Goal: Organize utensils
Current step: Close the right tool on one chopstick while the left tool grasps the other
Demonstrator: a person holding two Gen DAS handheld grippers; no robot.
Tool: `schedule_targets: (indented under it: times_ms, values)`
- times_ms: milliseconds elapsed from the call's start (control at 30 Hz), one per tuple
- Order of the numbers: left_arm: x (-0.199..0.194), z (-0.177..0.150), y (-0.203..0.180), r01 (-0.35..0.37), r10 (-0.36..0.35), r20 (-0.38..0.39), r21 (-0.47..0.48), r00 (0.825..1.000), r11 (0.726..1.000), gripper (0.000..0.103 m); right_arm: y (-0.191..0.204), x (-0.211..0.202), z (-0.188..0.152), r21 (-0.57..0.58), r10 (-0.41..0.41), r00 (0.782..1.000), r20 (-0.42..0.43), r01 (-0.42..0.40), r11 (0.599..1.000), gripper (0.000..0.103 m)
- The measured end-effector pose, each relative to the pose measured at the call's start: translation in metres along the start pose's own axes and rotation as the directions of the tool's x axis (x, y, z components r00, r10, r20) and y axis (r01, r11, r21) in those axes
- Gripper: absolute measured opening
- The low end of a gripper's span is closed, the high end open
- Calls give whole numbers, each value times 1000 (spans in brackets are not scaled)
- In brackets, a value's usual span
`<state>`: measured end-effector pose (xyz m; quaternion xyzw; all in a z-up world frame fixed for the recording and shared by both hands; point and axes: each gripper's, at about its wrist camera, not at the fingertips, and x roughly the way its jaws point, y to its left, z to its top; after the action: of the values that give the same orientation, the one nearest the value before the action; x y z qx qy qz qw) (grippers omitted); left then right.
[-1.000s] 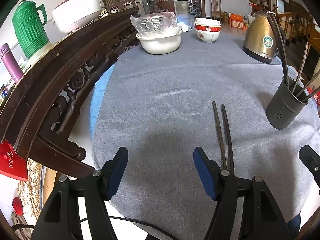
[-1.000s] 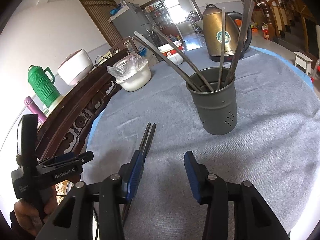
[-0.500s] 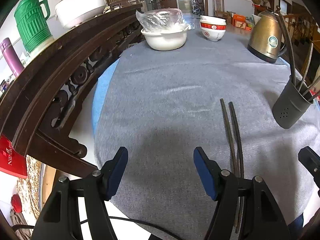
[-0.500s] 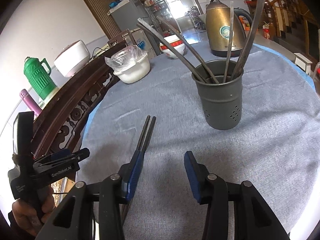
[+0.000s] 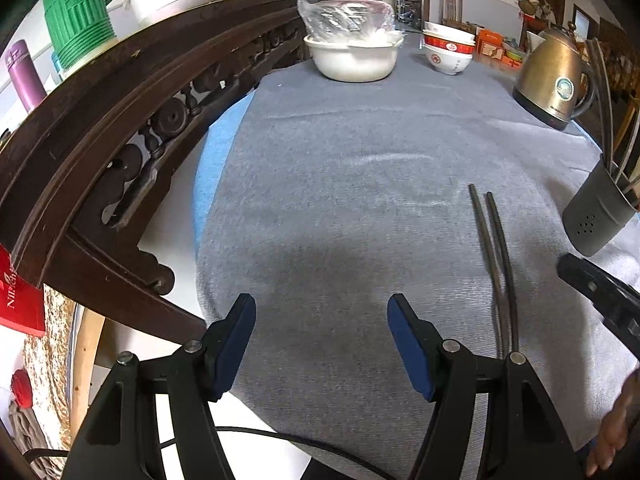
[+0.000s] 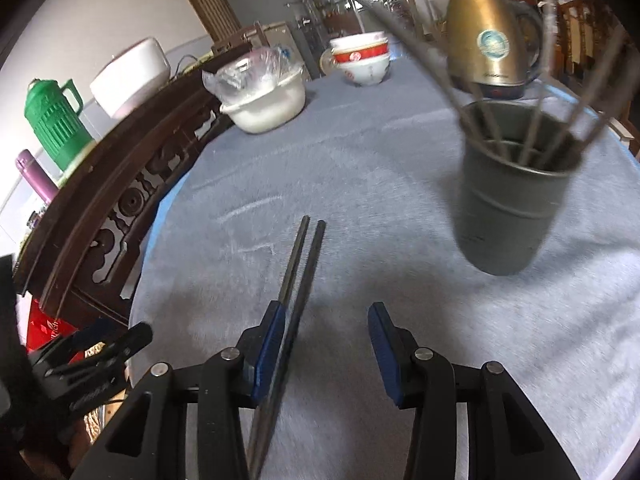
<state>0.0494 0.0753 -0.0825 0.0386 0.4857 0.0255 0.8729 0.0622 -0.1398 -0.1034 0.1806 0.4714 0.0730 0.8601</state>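
Observation:
A pair of dark chopsticks [image 5: 496, 256] lies side by side on the grey table cloth [image 5: 340, 184]. In the right wrist view the chopsticks [image 6: 302, 264] run between my right gripper's jaws, close to the left pad. My right gripper [image 6: 326, 342] is open above them. A grey perforated utensil holder [image 6: 512, 208] with several long utensils stands upright to the right; it also shows in the left wrist view [image 5: 596, 216]. My left gripper [image 5: 320, 336] is open and empty, left of the chopsticks.
A white basin [image 5: 352, 56] covered with plastic, stacked red-and-white bowls [image 5: 448, 50] and a gold kettle [image 5: 554, 80] stand at the far side. A carved dark wooden rail [image 5: 120, 120] runs along the left, with a green jug [image 5: 76, 16] behind it.
My right gripper has moved forward and left, so the chopsticks now lie between its jaws. The left gripper has drifted left, away from the chopsticks.

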Motion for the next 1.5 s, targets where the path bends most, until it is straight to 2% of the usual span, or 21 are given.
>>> schedule_targets:
  times_ms: [67, 200, 467, 867, 1033, 1200, 1333, 1500]
  values:
    - [2, -2, 5, -3, 3, -5, -8, 1000, 1000, 69, 6, 12, 4, -11, -6, 1000, -22, 6, 1000, 40]
    - [8, -6, 11, 4, -4, -30, -25, 1000, 1000, 69, 13, 32, 8, -27, -22, 998, -56, 20, 999, 38]
    - [15, -13, 2, 35, -36, -58, -11, 998, 999, 69, 22, 49, 1, -62, -50, 993, -102, 44, 997, 26]
    - [12, -13, -7, 37, -37, -63, 6, 997, 999, 69, 27, 44, -4, -155, -120, 990, -75, 107, 982, 24]
    - [11, -13, -10, 38, -37, -66, 12, 997, 999, 69, 16, 41, 1, -96, -121, 989, -83, 113, 989, 24]
    - [10, -13, -14, 41, -39, -69, 24, 997, 999, 69, 10, 43, 3, -21, -54, 991, -124, 52, 998, 25]
    - [10, -13, -15, 37, -35, -68, 27, 997, 999, 69, 17, 44, -1, -59, -48, 991, -123, 41, 997, 25]
    - [11, -12, -13, 33, -31, -70, 20, 997, 999, 69, 22, 43, -6, -138, -81, 990, -116, 64, 988, 22]
